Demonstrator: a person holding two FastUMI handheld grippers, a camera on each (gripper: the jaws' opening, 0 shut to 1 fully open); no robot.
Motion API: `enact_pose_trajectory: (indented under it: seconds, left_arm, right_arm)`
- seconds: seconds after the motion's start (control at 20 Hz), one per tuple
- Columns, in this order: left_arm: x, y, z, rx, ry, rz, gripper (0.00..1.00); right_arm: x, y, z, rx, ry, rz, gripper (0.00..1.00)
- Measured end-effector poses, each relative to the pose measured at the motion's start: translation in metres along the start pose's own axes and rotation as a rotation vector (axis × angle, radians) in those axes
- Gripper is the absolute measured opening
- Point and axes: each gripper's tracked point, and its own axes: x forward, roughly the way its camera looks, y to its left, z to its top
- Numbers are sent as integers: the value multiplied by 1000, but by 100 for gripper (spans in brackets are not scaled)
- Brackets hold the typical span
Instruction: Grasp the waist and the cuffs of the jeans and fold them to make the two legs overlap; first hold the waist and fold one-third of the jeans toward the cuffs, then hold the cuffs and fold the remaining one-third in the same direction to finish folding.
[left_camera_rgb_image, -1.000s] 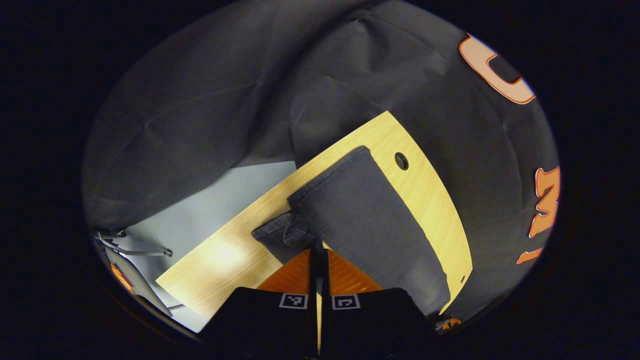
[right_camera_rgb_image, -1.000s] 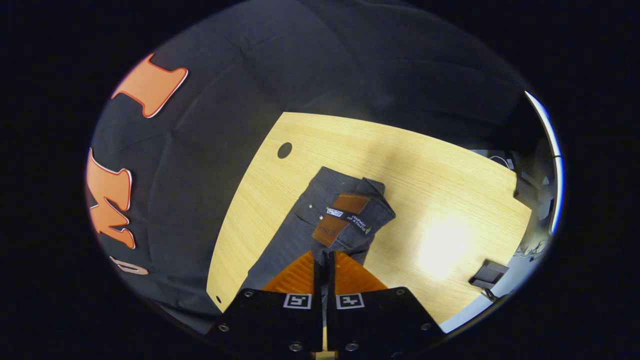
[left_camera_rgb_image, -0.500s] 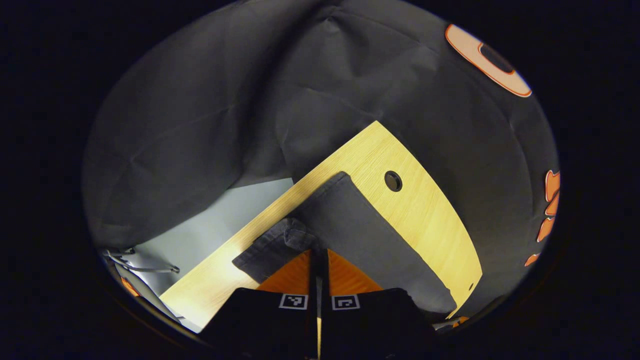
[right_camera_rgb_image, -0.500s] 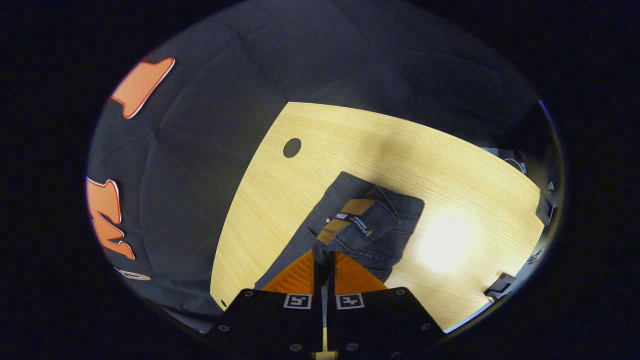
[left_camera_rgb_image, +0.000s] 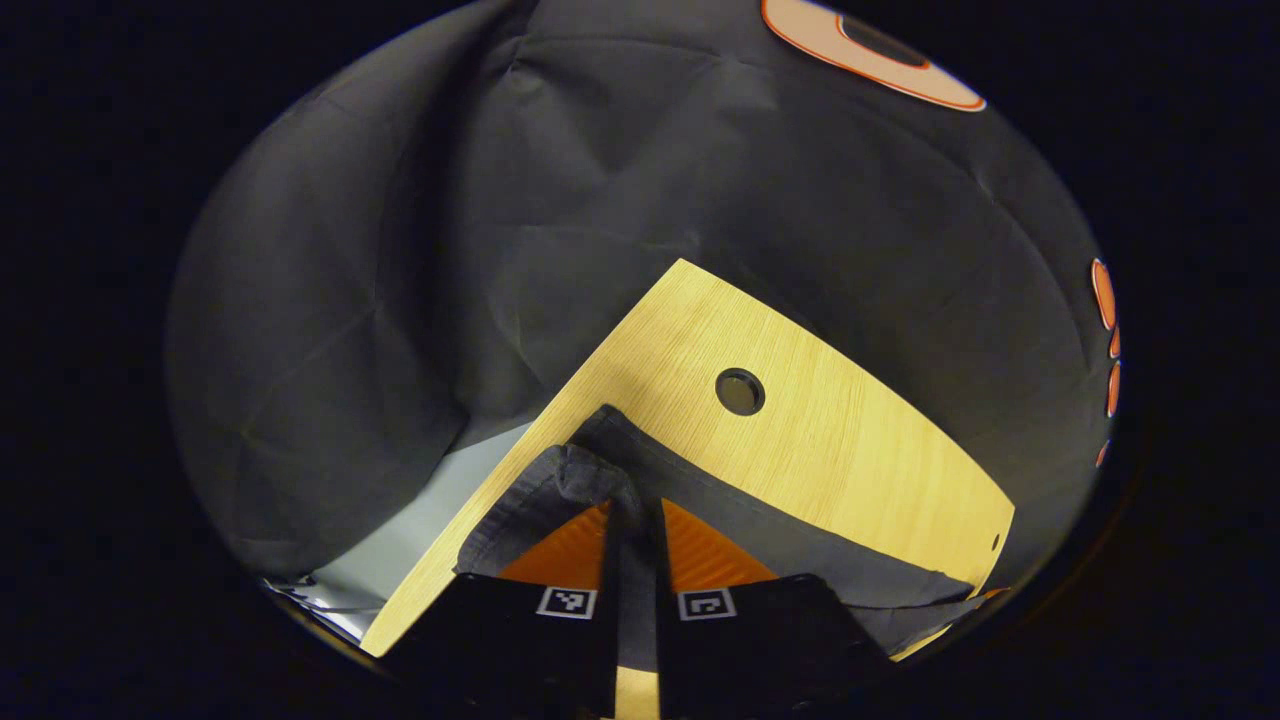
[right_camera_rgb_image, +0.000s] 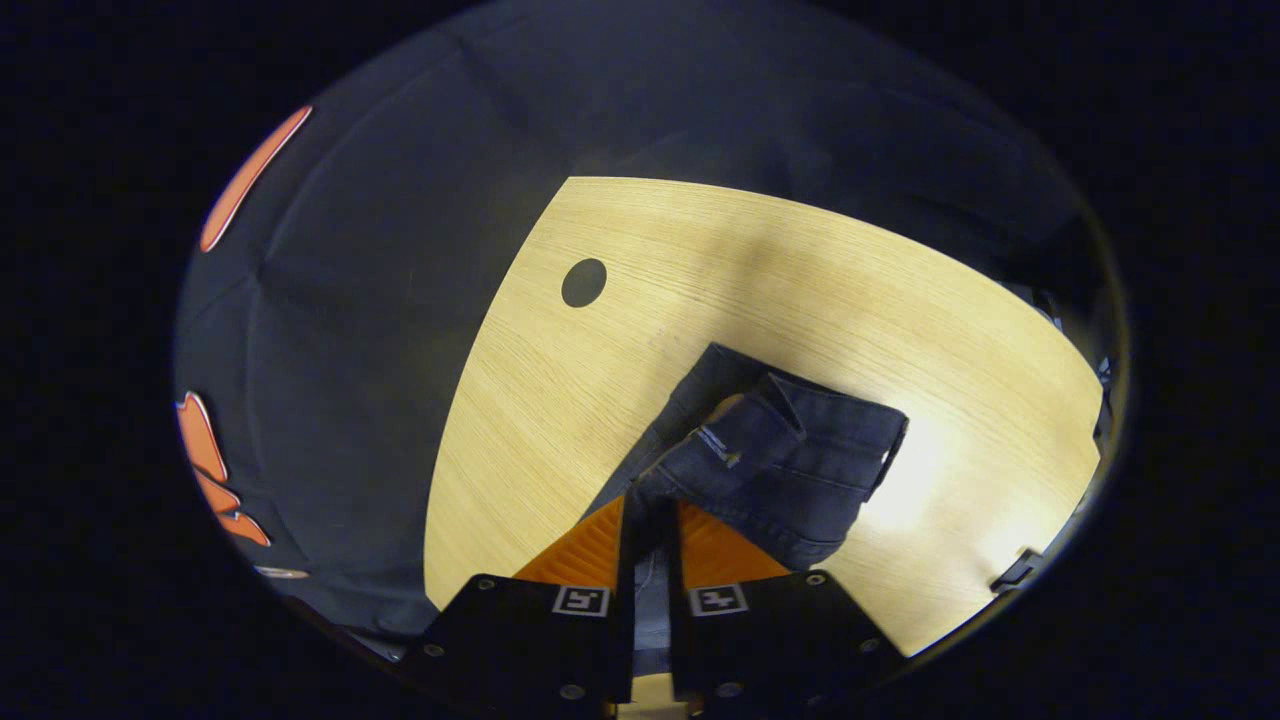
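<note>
Risk entry: we hold the jeans (right_camera_rgb_image: 790, 465) on the counter (right_camera_rgb_image: 700, 270), left gripper (left_camera_rgb_image: 632, 520) and right gripper (right_camera_rgb_image: 650, 520) each clamped on denim at 6 o'clock; uneven carrying could skew the legs' overlap.

Bare table (right_camera_rgb_image: 720, 270) beyond jeans (right_camera_rgb_image: 800, 470)

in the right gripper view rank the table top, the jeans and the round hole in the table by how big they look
1. Table top, largest.
2. Jeans, bunched close to the camera, so they may look bigger than they are.
3. Round hole, smallest.
</note>
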Motion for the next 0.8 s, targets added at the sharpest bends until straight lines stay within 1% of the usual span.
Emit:
enact_pose_trajectory:
  seconds: [0.05,0.1,0.2,0.25,0.3,0.35,0.4,0.45,0.5,0.6,0.65,0.7,0.8]
  left_arm:
    - [0,2,-1,11,12,12,19]
    - [1,0,0,20,4,1,24]
    - [-3,-1,3,33,-9,-5,66]
    - [-4,2,2,47,-12,7,87]
    - [-6,2,1,54,-11,9,93]
    - [-8,-1,0,52,-13,0,98]
    - [-11,-6,-1,47,-17,-14,93]
    - [-15,-9,-1,46,-19,-22,91]
    - [-18,-9,-1,51,-26,-29,95]
    - [-26,-12,-3,74,-33,-27,96]
    - [-28,-18,-6,88,-34,-33,98]
    - [-30,-20,-9,103,-36,-35,98]
    - [-40,-25,-14,147,-44,-39,98]
  right_arm:
    - [-3,7,10,13,-29,26,11]
    - [-4,12,20,18,-59,52,37]
    - [-8,13,35,16,-99,72,42]
    - [-17,10,37,14,-106,63,60]
    - [-21,-4,34,5,-108,41,61]
    - [-22,-17,34,-9,-114,4,75]
    - [-21,-31,36,-29,-122,-26,80]
    - [-20,-42,36,-48,-121,-56,82]
    - [-19,-50,33,-65,-119,-79,86]
    - [-18,-63,28,-78,-114,-116,89]
    - [-16,-71,26,-80,-106,-133,100]
    - [-14,-78,21,-80,-90,-146,94]
    - [-11,-88,15,-84,-70,-169,97]
